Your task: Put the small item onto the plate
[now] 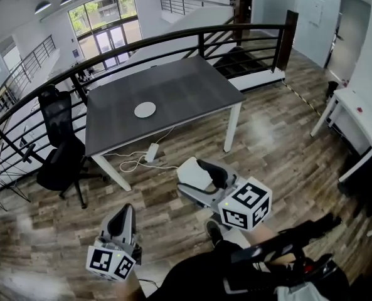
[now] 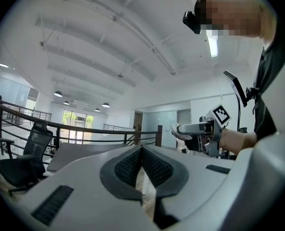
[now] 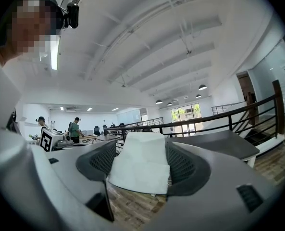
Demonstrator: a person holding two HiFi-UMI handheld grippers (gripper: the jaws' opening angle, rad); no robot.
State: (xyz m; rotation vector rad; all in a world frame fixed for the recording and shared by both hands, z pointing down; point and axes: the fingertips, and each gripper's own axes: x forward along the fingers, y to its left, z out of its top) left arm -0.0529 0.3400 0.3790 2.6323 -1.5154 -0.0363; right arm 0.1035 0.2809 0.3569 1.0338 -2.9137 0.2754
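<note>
White pad (image 3: pixel 141 170) is pinched in my right tool (image 3: pixel 142 148). My left tool (image 2: pixel 142 153) is pressed together, empty. Plate (image 1: pixel 145 110) sits on the tabletop (image 1: pixel 192 83), upper middle of frame.

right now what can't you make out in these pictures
- white item: what it is; the right gripper view shows one plain face, and the pads of the right gripper cover its sides
- plate: whether anything small lies on it; head view, too far and small
- plate again: absent from both gripper views, which see the table edge-on
</note>
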